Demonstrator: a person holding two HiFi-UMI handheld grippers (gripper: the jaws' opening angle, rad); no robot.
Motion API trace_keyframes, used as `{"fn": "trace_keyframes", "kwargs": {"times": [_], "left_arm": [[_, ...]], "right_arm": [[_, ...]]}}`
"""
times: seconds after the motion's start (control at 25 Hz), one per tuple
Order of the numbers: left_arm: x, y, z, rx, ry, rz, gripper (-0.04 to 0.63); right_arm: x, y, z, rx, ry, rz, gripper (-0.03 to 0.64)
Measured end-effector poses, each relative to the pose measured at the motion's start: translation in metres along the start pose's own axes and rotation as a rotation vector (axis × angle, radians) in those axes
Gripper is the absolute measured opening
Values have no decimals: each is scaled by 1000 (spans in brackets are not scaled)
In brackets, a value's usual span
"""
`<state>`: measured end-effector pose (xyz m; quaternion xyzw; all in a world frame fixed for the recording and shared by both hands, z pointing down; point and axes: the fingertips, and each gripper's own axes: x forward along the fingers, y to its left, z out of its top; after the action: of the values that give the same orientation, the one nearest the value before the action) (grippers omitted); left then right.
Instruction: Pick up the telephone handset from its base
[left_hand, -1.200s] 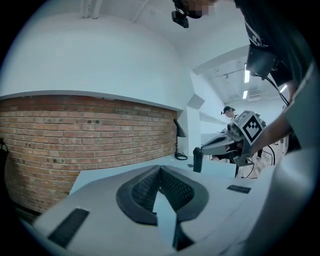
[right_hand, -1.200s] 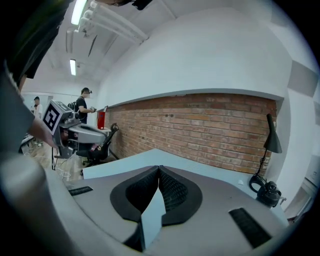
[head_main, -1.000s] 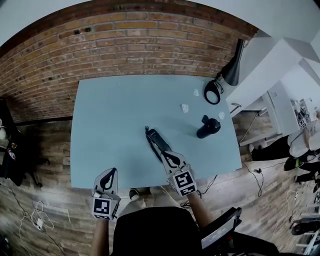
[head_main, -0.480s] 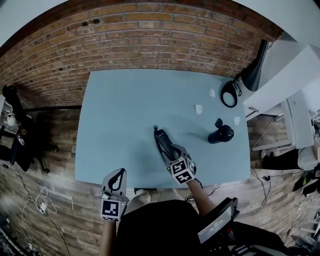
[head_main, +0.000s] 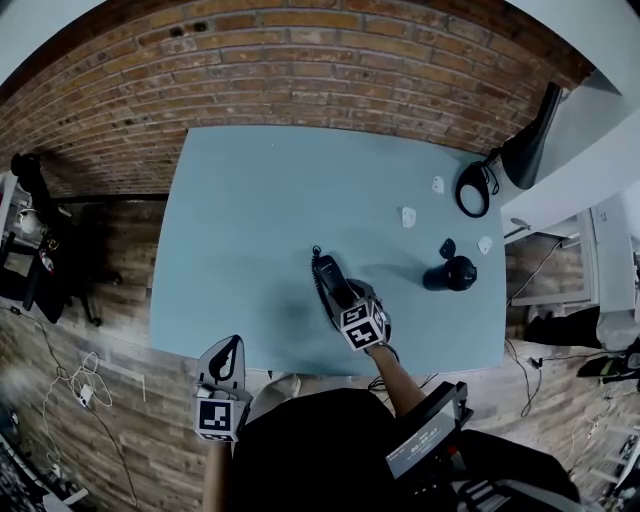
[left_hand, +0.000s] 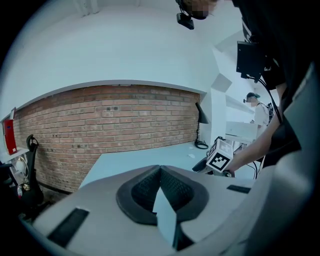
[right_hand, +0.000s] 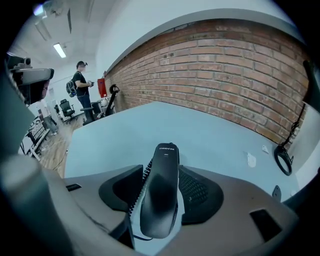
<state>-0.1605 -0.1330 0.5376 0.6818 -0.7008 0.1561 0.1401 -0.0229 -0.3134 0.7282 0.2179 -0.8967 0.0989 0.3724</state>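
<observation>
your right gripper sits low over the telephone handset, which lies flat on the blue-grey worktop, a little right of centre and toward the front edge. its fingers stand spread, having just been opening. the handset runs lengthways between them, with the coiled cord along the handset's left side, and the pads are not pressing on it. your left gripper hovers at the worktop's front edge, well apart from the handset, and its fingers are pressed together at the tips. a black cylinder stands to the right of the handset, near the worktop's right edge. a brick wall runs behind the worktop.
</observation>
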Motion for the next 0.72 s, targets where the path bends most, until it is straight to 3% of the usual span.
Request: {"fn": "trace_keyframes", "kwargs": {"times": [0.28, 0.72], "left_arm": [[8, -6, 1, -10, 17, 0, 14], [16, 2, 5, -38, -8, 14, 14]], "right_arm": [[17, 0, -12, 26, 58, 54, 231], [32, 0, -29, 23, 121, 62, 242]]}}
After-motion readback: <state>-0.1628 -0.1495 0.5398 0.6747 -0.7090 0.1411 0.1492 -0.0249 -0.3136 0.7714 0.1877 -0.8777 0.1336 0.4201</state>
